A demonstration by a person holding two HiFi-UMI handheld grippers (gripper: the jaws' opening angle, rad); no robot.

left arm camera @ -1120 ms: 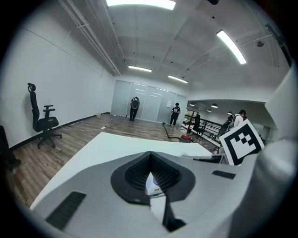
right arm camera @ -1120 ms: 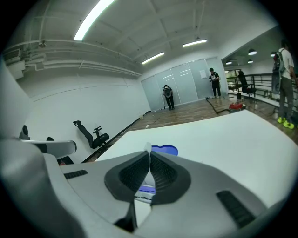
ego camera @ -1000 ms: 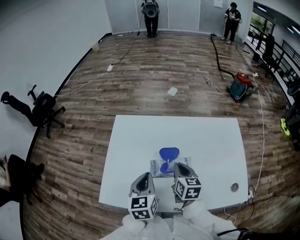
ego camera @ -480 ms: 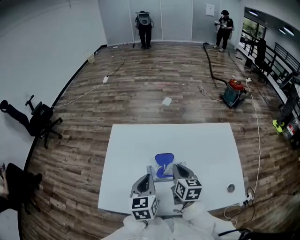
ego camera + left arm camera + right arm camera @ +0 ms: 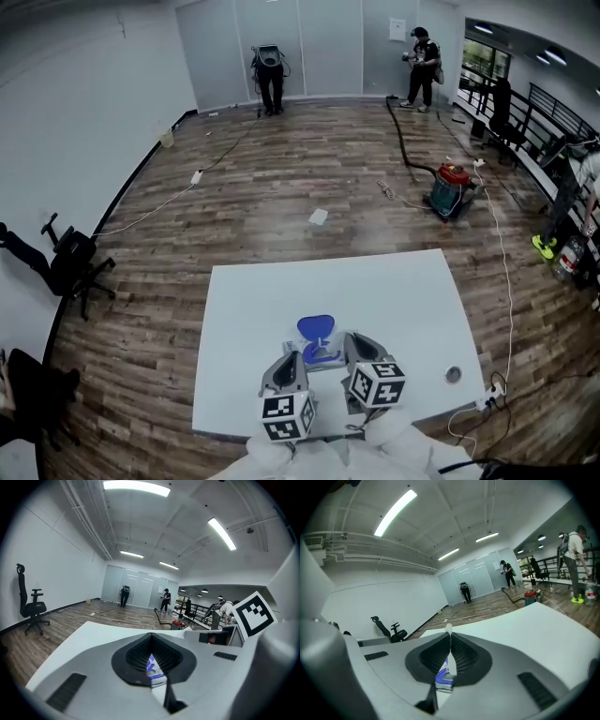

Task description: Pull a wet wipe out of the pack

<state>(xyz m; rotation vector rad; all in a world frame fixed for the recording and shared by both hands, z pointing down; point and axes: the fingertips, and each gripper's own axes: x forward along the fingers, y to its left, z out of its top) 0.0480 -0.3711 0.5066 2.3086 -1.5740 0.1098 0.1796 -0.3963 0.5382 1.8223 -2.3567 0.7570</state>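
Observation:
The wet wipe pack (image 5: 316, 349) lies on the white table (image 5: 394, 300) with its blue lid (image 5: 316, 327) flipped open toward the far side. My left gripper (image 5: 290, 360) sits at the pack's left edge and my right gripper (image 5: 353, 343) at its right. In the right gripper view, the right gripper (image 5: 449, 635) is shut, with a thin white wet wipe (image 5: 448, 629) sticking out past its tips. The pack (image 5: 443, 678) shows below through the gap. The left gripper (image 5: 151, 635) has its jaws closed together, and the pack (image 5: 153, 668) shows beneath them.
A small round grey disc (image 5: 453, 374) sits near the table's right front corner. On the wood floor are a red vacuum (image 5: 448, 190) with a black hose, cables, a scrap of paper (image 5: 319, 217) and a tipped office chair (image 5: 66, 262). Two people (image 5: 270, 70) stand by the far wall.
Both grippers have risen a little toward the head camera. The pack now sits closer in between their tips. The head view has tilted up, so more of the room shows.

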